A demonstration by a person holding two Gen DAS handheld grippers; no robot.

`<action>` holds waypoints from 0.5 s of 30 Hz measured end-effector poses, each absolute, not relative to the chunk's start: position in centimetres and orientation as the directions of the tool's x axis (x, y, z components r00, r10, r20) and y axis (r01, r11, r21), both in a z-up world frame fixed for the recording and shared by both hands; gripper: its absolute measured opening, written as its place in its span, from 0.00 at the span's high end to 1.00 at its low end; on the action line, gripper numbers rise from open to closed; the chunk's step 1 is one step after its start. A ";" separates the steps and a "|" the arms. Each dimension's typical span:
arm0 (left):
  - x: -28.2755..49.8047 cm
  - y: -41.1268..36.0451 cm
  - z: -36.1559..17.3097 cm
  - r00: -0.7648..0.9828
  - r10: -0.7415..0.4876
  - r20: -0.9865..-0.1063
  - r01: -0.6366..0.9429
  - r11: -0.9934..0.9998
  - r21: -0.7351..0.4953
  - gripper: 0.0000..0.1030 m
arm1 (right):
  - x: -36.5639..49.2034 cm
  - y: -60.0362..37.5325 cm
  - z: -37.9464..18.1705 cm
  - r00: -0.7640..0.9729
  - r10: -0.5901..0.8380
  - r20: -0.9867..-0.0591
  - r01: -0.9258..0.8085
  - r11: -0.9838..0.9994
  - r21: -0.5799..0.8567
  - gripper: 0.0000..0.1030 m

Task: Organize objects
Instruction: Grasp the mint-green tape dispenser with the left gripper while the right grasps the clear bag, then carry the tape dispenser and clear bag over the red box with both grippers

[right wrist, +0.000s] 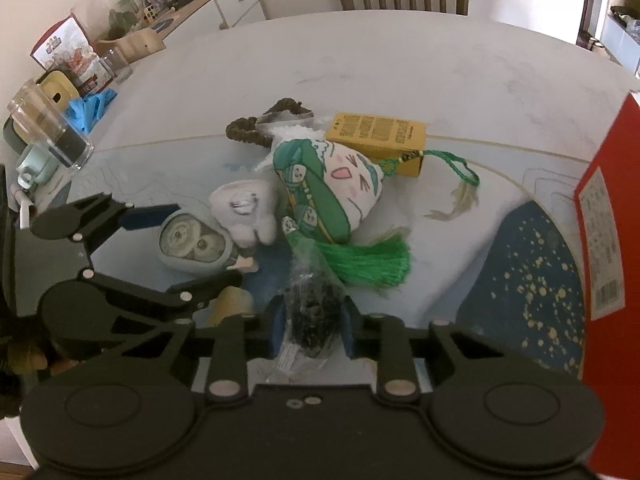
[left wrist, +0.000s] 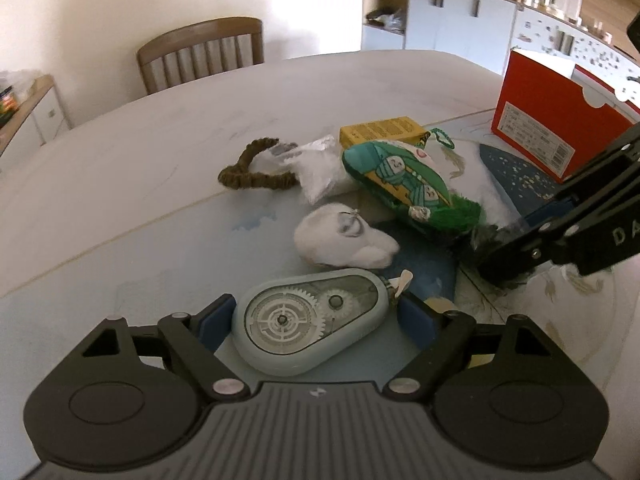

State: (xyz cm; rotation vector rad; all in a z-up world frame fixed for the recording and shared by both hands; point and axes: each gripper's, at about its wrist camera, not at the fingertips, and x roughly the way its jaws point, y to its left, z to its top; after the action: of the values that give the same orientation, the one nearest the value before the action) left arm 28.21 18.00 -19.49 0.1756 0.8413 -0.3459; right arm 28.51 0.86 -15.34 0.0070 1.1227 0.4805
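I am squeezing my right claw [right wrist: 312, 330] onto a dark crinkly packet [right wrist: 316, 304], its contents hard to make out, long axis running away toward the green tassel [right wrist: 372, 266]. My left claw [left wrist: 316, 316] is straddling, wide open, the tape dispenser [left wrist: 312, 320] lying flat on the tabletop [left wrist: 160, 152], nozzle pointing right.

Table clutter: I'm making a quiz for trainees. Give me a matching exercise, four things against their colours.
Things:
1. tape dispenser
2. shoebox
3. tassel
4. small carton

Colours:
A. green
B. yellow
C. pale blue
D. red

Pairs: 1-C, 2-D, 3-A, 4-B
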 end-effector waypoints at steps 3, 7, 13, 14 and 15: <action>27.1 18.1 -19.3 0.618 -0.219 -0.755 0.332 0.943 -0.002 0.15 | 27.8 0.2 -15.2 0.347 0.382 -0.857 -0.366 0.896 0.252 0.77; 25.7 18.3 -18.7 0.621 -0.204 -0.757 0.283 0.959 -0.026 0.15 | 26.8 -0.8 -14.7 0.352 0.398 -0.847 -0.364 0.892 0.267 0.77; 23.8 17.7 -16.4 0.635 -0.212 -0.742 0.241 0.968 -0.070 0.15 | 25.4 -2.7 -13.1 0.377 0.426 -0.822 -0.366 0.884 0.290 0.77; 23.5 17.3 -15.9 0.641 -0.215 -0.737 0.246 0.967 -0.067 0.15 | 25.2 -3.0 -12.7 0.384 0.432 -0.816 -0.367 0.882 0.295 0.78; 23.1 17.0 -15.4 0.646 -0.215 -0.733 0.252 0.966 -0.061 0.15 | 24.9 -3.3 -12.2 0.392 0.439 -0.809 -0.370 0.880 0.298 0.78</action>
State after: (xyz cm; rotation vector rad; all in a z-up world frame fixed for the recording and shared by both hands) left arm 23.15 16.98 -15.41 0.0481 0.8275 -0.2660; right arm 24.89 -3.35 -12.25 0.0731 1.0493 0.5140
